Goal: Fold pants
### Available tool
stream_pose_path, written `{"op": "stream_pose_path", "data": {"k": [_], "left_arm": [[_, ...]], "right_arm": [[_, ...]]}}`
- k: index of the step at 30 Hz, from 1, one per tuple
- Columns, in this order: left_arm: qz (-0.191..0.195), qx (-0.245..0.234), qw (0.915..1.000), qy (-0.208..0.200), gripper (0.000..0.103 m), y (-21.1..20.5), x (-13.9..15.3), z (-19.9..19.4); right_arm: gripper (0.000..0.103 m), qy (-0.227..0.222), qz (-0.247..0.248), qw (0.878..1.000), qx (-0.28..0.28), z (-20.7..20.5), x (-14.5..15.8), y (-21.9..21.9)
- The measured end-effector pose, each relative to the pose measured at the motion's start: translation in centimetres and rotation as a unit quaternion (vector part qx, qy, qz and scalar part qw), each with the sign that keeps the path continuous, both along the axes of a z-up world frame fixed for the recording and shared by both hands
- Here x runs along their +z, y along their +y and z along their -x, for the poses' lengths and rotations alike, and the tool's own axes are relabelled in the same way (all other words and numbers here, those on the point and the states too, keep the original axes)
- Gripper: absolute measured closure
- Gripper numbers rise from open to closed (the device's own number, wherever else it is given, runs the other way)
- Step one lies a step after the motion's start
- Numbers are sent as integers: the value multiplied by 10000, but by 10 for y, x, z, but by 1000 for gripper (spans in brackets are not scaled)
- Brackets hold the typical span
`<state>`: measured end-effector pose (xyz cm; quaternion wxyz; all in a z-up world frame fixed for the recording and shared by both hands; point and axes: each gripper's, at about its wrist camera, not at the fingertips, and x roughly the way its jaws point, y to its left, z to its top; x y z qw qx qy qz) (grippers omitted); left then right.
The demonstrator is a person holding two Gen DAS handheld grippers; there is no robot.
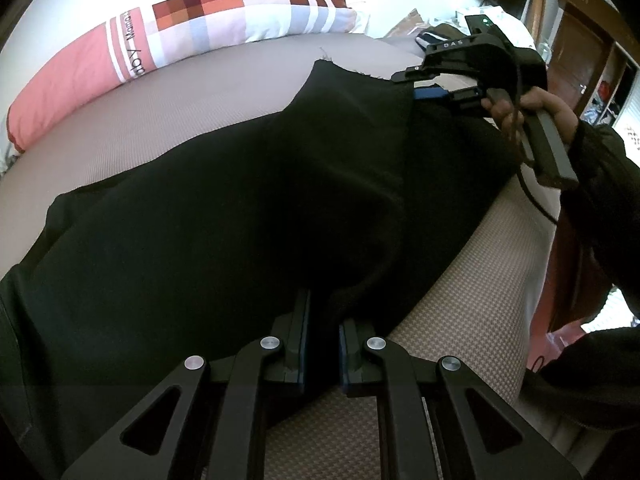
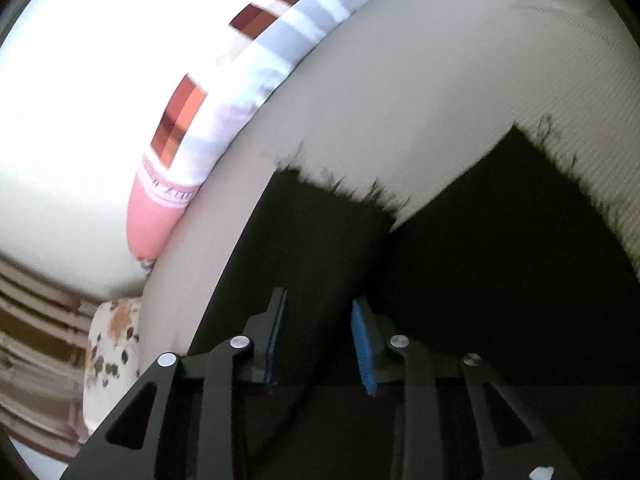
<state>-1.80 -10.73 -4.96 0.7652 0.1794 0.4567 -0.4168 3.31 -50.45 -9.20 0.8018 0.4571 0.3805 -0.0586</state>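
Black pants [image 1: 224,208] lie across a beige mattress [image 1: 168,120]. My left gripper [image 1: 322,320] is shut on a raised fold of the pants at their near edge. My right gripper [image 1: 436,90], seen in the left wrist view at the far right with a hand on it, grips one leg near its frayed hem. In the right wrist view the right gripper [image 2: 318,320] has that pant leg [image 2: 316,240] between its blue pads [image 2: 362,344], lifted over the other leg [image 2: 512,248], which lies flat. Both hems are frayed.
A pink, white and checked pillow [image 1: 132,52] lies along the far side of the mattress and shows in the right wrist view [image 2: 240,92]. A wooden wardrobe [image 1: 580,48] stands at the far right. The mattress edge [image 1: 536,264] runs down the right.
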Motion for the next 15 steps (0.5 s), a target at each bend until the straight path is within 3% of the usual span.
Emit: {"op": "stream_pose_path", "data": {"k": [2, 7, 15], "left_arm": [[2, 2, 10000, 7, 91, 0, 0, 0], [-20, -25, 10000, -22, 91, -1, 0, -1], [-83, -43, 9999, -89, 91, -3, -1, -1]], "right_arm": [[85, 22, -51, 10000, -54, -2, -1, -7], [95, 62, 93, 9997, -228, 2, 0, -22], [100, 189, 993, 9943, -332, 13, 26, -16]]}}
